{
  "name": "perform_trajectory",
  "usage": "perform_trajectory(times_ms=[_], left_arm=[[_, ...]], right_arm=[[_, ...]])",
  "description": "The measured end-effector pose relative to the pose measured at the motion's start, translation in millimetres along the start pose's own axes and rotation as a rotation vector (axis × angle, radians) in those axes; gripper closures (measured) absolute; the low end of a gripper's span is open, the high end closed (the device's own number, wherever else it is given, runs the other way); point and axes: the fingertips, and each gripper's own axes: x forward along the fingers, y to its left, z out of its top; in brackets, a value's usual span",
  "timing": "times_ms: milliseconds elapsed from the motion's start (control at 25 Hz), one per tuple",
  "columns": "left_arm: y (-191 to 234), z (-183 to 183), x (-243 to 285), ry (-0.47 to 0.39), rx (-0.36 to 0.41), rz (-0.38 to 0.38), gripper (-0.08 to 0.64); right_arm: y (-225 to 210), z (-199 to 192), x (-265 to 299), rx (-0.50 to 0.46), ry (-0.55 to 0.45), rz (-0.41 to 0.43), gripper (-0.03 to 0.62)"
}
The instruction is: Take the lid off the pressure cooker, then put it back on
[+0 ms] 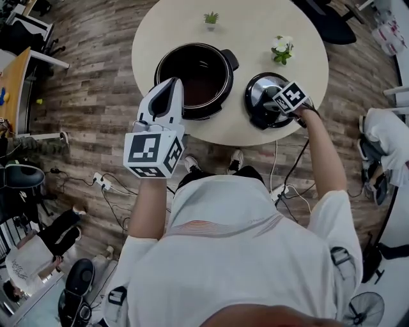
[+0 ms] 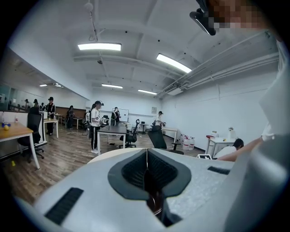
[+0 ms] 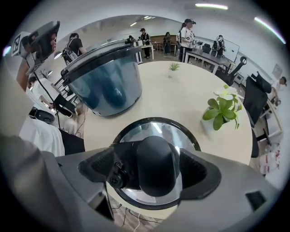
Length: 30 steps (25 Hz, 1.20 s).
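The black pressure cooker [image 1: 158,71] stands open on the round table, its dark pot bare; the right gripper view shows it [image 3: 106,81] at the upper left. Its lid [image 1: 259,96] lies flat on the table to the cooker's right, close to the near edge. My right gripper [image 1: 276,102] points steeply down over the lid [image 3: 154,129]. It stands open, with the black knob [image 3: 156,165] between its pads. My left gripper [image 1: 171,83] hangs in the air by the cooker's front left rim. It is shut [image 2: 146,158] and holds nothing.
The beige table [image 1: 255,25] carries a small potted plant [image 1: 211,18] at the back and a white-flowered plant [image 1: 282,48] just behind the lid, also in the right gripper view [image 3: 222,108]. Cables and a power strip [image 1: 102,182] lie on the wooden floor. People stand far off.
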Motion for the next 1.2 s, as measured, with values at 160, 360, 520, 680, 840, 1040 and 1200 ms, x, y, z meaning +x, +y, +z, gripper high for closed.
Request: perform_trajectory(times_ms=[160,360,520,680,840,1040,1200], left_arm=[[1,-2,-1,0.003,-0.003,0.01,0.554],[-1,-4,0,0.013,0.003,0.012,0.552],[-2,-6,-1,0.018,0.002,0.007,0.552],[-1,-5,-3,0.017,-0.002,0.008,0.554],[-2,-5,-6,0.018,-0.001,0.005,0.552],[3,-6,-10,0.018,-0.001,0.013,0.552],[5,-5,-14,0.016,0.0,0.01,0.552]], right_arm=[[-3,-7,13,-0.03,0.05,-0.005,0.137],[-9,-7,18,-0.033,0.057,-0.046,0.211],[-16,-9,21,-0.043,0.06,-0.094,0.299],[-17,-10,24,-0.033,0.079,-0.071,0.299],[-16,-13,29,-0.021,0.098,-0.031,0.296],[-16,-13,30,-0.032,0.094,-0.032,0.305],[-17,-13,22,-0.009,0.058,-0.046,0.308]])
